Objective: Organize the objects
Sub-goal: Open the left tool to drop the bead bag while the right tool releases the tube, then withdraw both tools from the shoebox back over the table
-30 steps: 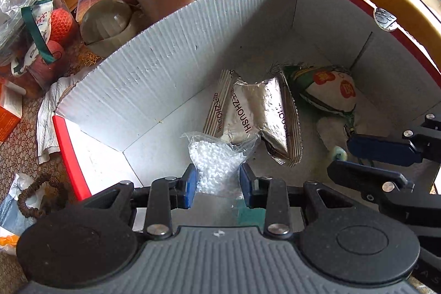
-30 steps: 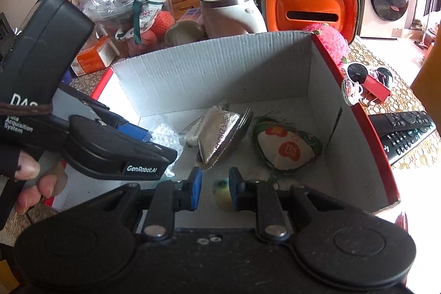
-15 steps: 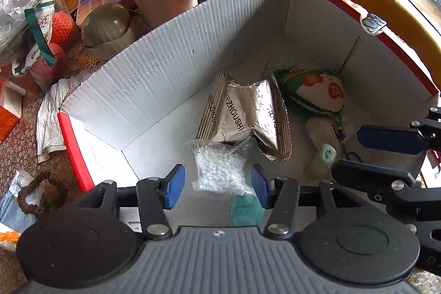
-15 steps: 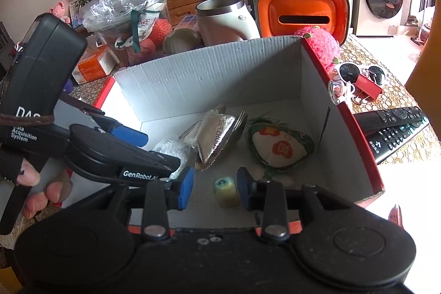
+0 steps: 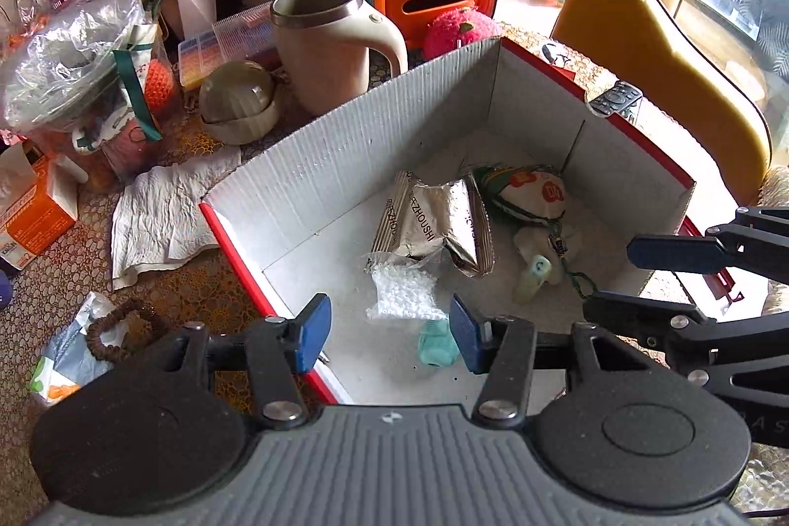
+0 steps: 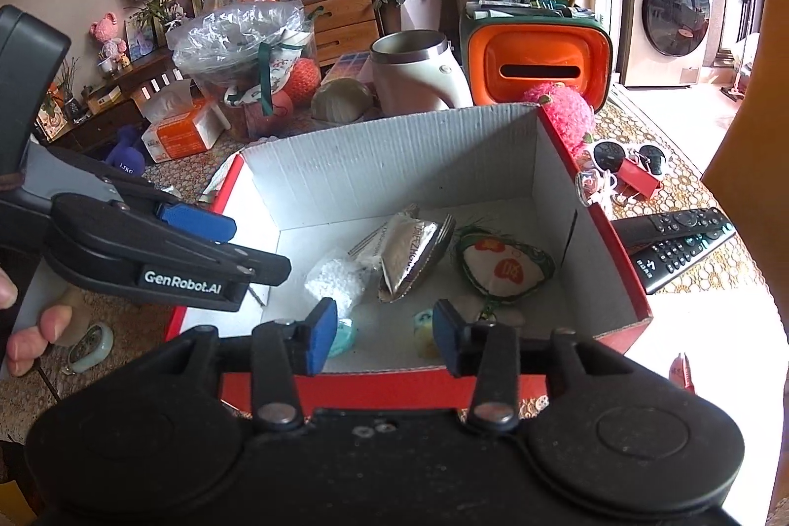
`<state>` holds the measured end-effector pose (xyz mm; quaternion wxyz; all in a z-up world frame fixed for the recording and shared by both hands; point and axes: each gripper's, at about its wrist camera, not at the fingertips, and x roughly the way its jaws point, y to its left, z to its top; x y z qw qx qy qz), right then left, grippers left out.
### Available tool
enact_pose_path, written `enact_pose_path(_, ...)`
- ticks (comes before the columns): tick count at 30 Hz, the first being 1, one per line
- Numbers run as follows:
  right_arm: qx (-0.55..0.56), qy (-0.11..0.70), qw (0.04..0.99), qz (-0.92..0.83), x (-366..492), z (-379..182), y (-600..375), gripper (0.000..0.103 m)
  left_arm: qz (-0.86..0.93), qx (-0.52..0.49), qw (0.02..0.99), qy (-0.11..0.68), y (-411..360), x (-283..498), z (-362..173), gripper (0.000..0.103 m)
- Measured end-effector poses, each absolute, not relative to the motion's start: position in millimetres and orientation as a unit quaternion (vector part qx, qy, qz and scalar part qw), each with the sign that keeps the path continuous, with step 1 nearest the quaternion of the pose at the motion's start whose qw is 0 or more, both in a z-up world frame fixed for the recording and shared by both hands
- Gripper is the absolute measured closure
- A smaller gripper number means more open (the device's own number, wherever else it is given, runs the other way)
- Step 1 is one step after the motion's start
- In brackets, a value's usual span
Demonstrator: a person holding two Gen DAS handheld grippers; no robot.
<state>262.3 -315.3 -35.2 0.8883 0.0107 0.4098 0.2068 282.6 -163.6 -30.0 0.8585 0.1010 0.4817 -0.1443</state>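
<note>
Both tools empty: left gripper [image 5: 384, 331] & right gripper [image 6: 379, 341] jaws just opened, nothing between them, hovering over the red-edged white corrugated cardboard box [image 5: 345, 161]. In box, 6 items: 1 clear bag of white beads [image 5: 403, 292], 1 silver foil snack pack [image 5: 439, 220], 1 green-trimmed printed pouch [image 5: 527, 193], 1 teal rubbery lump [image 5: 434, 341], 1 pale yellow-green eraser-like block [image 5: 530, 277], 1 white lump w/ cord [image 5: 567, 237]. Guess approx. half done: 2 black remotes [image 6: 675, 237], 1 pair of white sunglasses [image 6: 631, 156], 1 brown bead bracelet [image 5: 123, 329] not yet boxed.

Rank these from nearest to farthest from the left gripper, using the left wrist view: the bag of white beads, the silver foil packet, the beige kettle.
1. Bag of white beads: in the box, just beyond the left gripper.
2. Silver foil packet: box middle, behind the beads.
3. Beige kettle: outside the box, beyond its far wall.
</note>
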Motion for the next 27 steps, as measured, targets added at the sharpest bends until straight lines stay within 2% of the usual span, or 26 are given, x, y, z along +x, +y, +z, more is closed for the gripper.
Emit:
enact_pose_path(6, 0.006, 0.400, 0.894, 0.205, 243.4, -19.0, -304.9, 0.054, -0.152, 0.091, 0.868, 0.463, -143.5, 256.0, -8.0, 0.051)
enact_pose_path(11, -0.004, 0.382, 0.902, 0.201, 224.2, -6.4, -293.6, 0.030, -0.154, 0.078, 0.877, 0.449, -124.0, 233.7, 5.9, 0.047)
enact_pose_path(16, -0.012, 0.370, 0.907, 0.202, 207.2, 5.1, -281.3, 0.019, -0.155, 0.064, 0.884, 0.436, -102.5, 212.1, 15.8, 0.041)
enact_pose_path(24, -0.014, 0.353, 0.911, 0.211, 186.5, 17.1, -259.7, 0.008, -0.144, 0.042, 0.899, 0.412, -62.7, 181.9, 28.5, 0.026)
enact_pose_path(27, -0.011, 0.348, 0.914, 0.209, 180.3, 20.2, -251.2, 0.006, -0.134, 0.027, 0.904, 0.404, -41.3, 173.8, 32.8, 0.026)
